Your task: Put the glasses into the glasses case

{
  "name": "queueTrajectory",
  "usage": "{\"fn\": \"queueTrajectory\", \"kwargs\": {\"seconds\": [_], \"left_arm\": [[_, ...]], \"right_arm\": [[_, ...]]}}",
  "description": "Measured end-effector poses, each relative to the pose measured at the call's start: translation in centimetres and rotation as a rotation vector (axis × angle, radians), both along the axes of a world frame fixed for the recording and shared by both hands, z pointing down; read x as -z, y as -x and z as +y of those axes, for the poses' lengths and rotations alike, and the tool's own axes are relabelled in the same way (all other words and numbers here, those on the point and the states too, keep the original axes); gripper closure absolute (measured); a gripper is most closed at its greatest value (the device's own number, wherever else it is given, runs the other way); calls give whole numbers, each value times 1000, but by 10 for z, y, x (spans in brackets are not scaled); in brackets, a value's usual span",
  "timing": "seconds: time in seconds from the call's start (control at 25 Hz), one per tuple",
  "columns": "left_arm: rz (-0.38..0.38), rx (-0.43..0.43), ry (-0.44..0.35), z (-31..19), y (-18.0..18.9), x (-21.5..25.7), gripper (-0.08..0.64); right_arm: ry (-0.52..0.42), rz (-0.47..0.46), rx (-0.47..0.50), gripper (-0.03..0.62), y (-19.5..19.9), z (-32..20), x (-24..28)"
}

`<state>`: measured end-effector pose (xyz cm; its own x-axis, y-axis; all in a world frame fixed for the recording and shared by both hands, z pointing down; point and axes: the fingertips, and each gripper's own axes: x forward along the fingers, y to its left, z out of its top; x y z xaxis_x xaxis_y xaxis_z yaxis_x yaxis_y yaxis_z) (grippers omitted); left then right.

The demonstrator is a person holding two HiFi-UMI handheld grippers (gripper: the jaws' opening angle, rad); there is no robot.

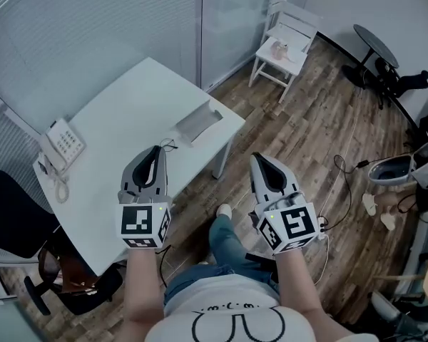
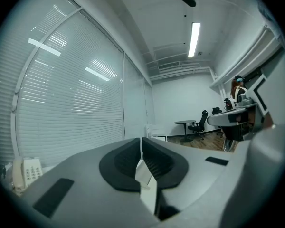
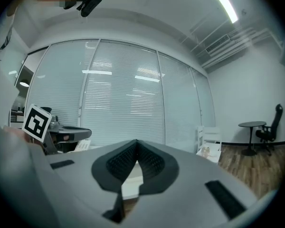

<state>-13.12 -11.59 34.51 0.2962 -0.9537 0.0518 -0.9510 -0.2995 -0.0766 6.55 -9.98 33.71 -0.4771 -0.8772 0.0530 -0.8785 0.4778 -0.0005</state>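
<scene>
L gripper (image 1: 155, 150) & R gripper (image 1: 261, 158) were clenched, empty. Glasses (image 1: 169, 145) by table's (image 1: 121, 112) near edge looked light, thin, fragile; prob. best taken at the bridge, not lenses.

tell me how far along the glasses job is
Done: nothing; the glasses lie on the white table beside the grey case, not in it. In hand: nothing; left gripper and right gripper are both shut and empty. Left: grasp the glasses and place them in the case.
</scene>
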Motion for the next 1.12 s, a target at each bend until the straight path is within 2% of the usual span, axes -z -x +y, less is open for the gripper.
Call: {"fn": "queueTrajectory", "kwargs": {"seconds": [0.2,0.28,0.4,0.48,0.6,0.88,1.12], "left_arm": [[-17,7,26,-62,-9,1,531],[-21,10,26,-85,-12,3,461],[-20,29,36,-117,-11,3,397],[-15,37,67,-137,-10,-3,331],[-29,55,124,-159,-5,-14,276],[-46,42,219,-174,9,-41,201],[-64,-76,356,-164,16,-78,196]], "right_arm": [[9,-14,27,581,-10,-73,6],[13,-24,41,581,-13,-101,6],[17,-34,71,581,-13,-138,5],[21,-37,92,581,-13,-162,4],[33,-45,121,581,-13,-193,3],[86,-64,167,581,-6,-228,-16],[152,-78,179,581,10,-233,-38]]}}
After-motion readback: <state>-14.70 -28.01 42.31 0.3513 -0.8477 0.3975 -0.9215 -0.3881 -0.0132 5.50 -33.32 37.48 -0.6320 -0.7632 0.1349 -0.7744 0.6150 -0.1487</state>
